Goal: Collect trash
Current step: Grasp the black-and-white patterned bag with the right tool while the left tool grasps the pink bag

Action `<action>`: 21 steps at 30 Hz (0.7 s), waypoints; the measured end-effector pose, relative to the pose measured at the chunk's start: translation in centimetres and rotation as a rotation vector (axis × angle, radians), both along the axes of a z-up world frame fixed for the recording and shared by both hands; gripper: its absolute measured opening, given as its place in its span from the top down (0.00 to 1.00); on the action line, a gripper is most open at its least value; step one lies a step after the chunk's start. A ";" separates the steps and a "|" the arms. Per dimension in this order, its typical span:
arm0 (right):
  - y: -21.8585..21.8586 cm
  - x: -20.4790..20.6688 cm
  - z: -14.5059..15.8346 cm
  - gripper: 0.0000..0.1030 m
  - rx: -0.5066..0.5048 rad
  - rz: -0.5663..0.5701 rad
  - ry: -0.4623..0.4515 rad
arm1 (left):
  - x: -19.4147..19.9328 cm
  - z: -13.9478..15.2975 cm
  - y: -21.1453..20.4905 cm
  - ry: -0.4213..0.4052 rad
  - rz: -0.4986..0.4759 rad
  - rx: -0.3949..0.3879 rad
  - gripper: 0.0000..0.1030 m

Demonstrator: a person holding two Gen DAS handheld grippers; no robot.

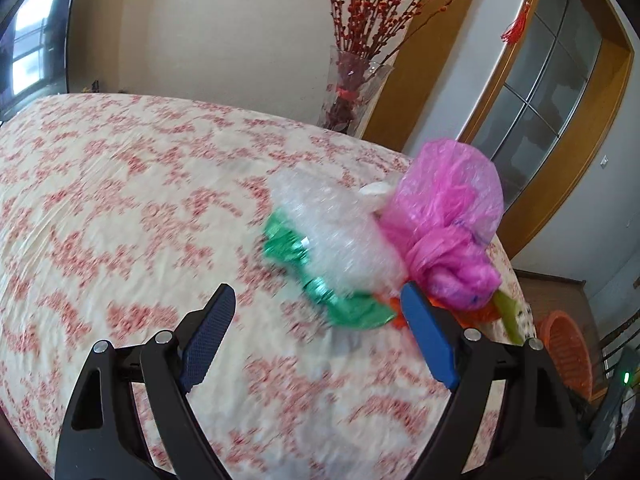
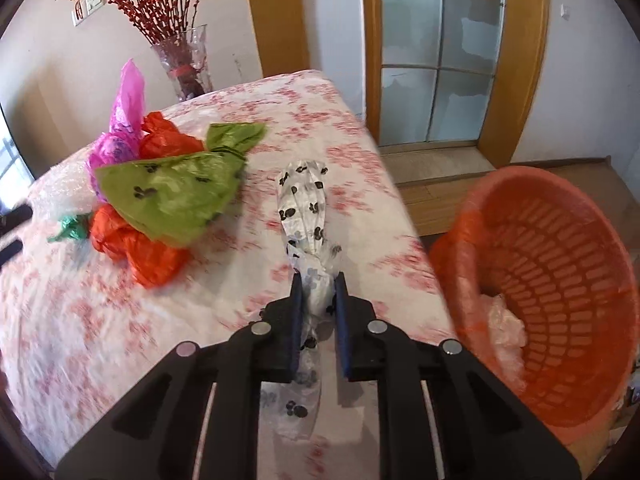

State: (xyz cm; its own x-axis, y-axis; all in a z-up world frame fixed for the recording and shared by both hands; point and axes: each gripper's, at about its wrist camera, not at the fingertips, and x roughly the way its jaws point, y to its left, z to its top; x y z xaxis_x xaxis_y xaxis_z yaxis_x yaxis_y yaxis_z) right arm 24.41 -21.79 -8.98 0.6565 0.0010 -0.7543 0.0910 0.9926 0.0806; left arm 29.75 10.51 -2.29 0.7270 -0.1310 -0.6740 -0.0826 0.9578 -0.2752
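Observation:
My right gripper point(image 2: 318, 286) is shut on a white plastic bag with black paw prints point(image 2: 306, 204), which stretches away over the flowered tablecloth point(image 2: 120, 320). To its left lies a heap of bags: light green point(image 2: 176, 188), orange point(image 2: 140, 252) and pink point(image 2: 124, 120). An orange mesh basket point(image 2: 560, 280) stands off the table's right edge with clear plastic inside. In the left wrist view my left gripper point(image 1: 316, 300) stands open just short of a green foil wrapper point(image 1: 316, 280), a wad of bubble wrap point(image 1: 336, 224) and the pink bag point(image 1: 444, 224). Nothing is between its fingers.
A glass vase of red branches point(image 2: 186, 60) stands at the table's far corner against the wall. A wood-framed glass door point(image 2: 440, 60) is behind the basket. The basket point(image 1: 568, 352) also shows past the table's right edge in the left wrist view. A dark screen point(image 1: 36, 40) hangs far left.

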 end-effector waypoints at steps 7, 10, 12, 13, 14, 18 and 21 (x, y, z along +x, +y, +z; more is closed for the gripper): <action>-1.1 -1.2 -0.1 0.86 0.013 0.006 -0.008 | 1.6 2.0 -4.7 -0.037 -0.077 0.031 0.19; -1.5 -1.5 0.2 0.86 0.021 0.011 -0.016 | 2.7 2.4 -7.6 -0.037 -0.121 0.069 0.19; -1.7 -1.6 0.3 0.86 0.022 0.011 -0.018 | 3.4 2.2 -9.1 -0.026 -0.134 0.100 0.19; -1.9 -1.7 0.4 0.86 0.025 0.011 -0.019 | 3.9 1.9 -9.8 -0.017 -0.139 0.119 0.19; -2.1 -1.8 0.5 0.86 0.027 0.008 -0.020 | 4.3 1.6 -10.3 -0.007 -0.141 0.136 0.19; -2.8 -1.9 0.4 0.86 0.033 0.001 -0.017 | 6.0 -0.2 -11.4 0.044 -0.122 0.207 0.19; -3.1 -2.0 0.3 0.86 0.035 -0.001 -0.014 | 6.3 -1.1 -11.0 0.071 -0.110 0.196 0.27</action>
